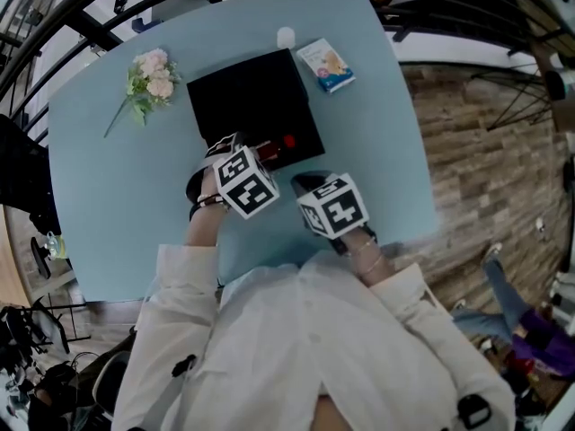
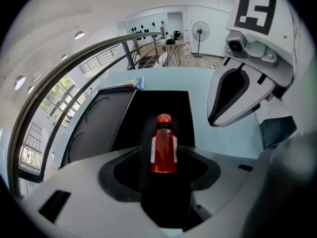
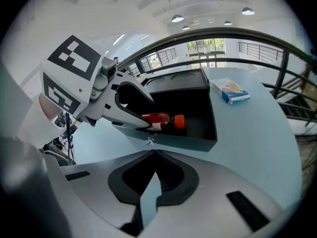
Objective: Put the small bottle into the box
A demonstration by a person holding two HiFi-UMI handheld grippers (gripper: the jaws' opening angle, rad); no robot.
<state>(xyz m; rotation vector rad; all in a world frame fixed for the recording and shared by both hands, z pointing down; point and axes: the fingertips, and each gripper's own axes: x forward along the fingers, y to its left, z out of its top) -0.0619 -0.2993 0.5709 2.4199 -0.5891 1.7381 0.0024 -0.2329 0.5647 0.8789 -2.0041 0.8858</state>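
The small red bottle (image 2: 163, 145) has a red cap and a white label, and lies between the jaws of my left gripper (image 2: 163, 157), which is shut on it. In the head view only its cap end (image 1: 288, 141) shows, over the near part of the open black box (image 1: 256, 97). The right gripper view shows the bottle (image 3: 161, 120) lying level, low inside the box (image 3: 198, 133), with the left gripper's finger in front of it. My right gripper (image 3: 154, 155) hovers just in front of the box, shut and holding nothing.
The box's lid (image 2: 99, 123) lies open to its left. A bunch of pink flowers (image 1: 151, 77) lies at the table's far left. A small blue-and-white carton (image 1: 327, 65) and a small white object (image 1: 286, 36) sit behind the box. Wooden floor (image 1: 476, 151) lies beyond the table's right edge.
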